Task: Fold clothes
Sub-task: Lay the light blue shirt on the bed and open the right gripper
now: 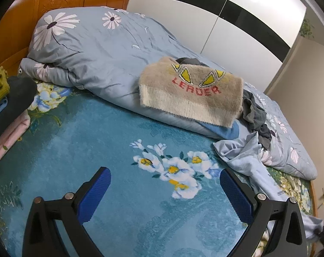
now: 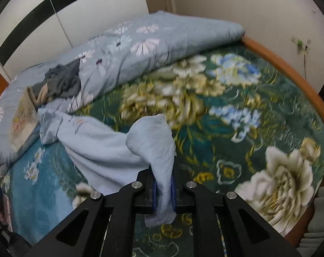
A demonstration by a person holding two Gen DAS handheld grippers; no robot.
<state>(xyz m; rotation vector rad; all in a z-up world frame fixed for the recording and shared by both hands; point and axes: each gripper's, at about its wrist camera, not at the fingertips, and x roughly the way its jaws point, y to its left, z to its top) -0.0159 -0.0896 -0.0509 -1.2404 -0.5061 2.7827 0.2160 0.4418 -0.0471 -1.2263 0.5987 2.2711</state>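
While the left gripper (image 1: 165,184) hovers wide open above the bed (image 1: 119,128), the right gripper's (image 2: 163,189) jaws pinch the light-blue garment (image 2: 101,145).

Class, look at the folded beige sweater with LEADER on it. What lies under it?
The beige sweater rests on the rolled flowered quilt. A blue fabric corner pokes out beneath its lower edge, and dark grey clothes emerge behind. What else lies underneath is covered.
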